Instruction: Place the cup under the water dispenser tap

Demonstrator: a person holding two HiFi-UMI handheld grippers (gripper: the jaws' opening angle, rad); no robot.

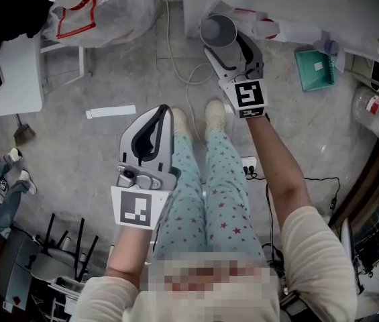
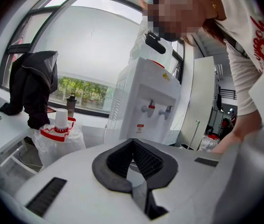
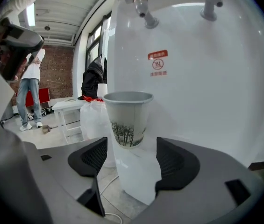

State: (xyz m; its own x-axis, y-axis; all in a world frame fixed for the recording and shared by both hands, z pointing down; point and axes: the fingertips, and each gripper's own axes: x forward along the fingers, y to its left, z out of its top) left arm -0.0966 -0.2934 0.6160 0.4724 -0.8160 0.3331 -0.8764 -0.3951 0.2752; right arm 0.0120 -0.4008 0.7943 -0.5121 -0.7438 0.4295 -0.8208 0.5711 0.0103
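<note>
The left gripper [image 1: 164, 109] hangs low in the head view, over the person's legs. Its jaws are shut on nothing, and it is well apart from the work. Its own view shows the water dispenser [image 2: 143, 101] some way ahead.

The right gripper [image 1: 233, 52] reaches toward the top centre of the head view and is much the nearer of the two. In the right gripper view its jaws stand wide. The paper cup [image 3: 128, 118] lies straight ahead on their centre line, between the two dark pads, with a gap on either side, so neither pad presses it. The cup is upright with its mouth up, its long axis running vertically across the line of the jaws. It appears to rest on the white ledge [image 3: 136, 171] at the dispenser's front.

Above it, at the upper centre of that frame, the red tap [image 3: 142, 4] juts out, and the cup sits roughly beneath its spout. The second tap [image 3: 208, 3] lies off to the upper right.

The placing looks done. Judged from this, the coming move is to pull straight back along the jaw line, so that neither pad clips the cup's wall.
</note>
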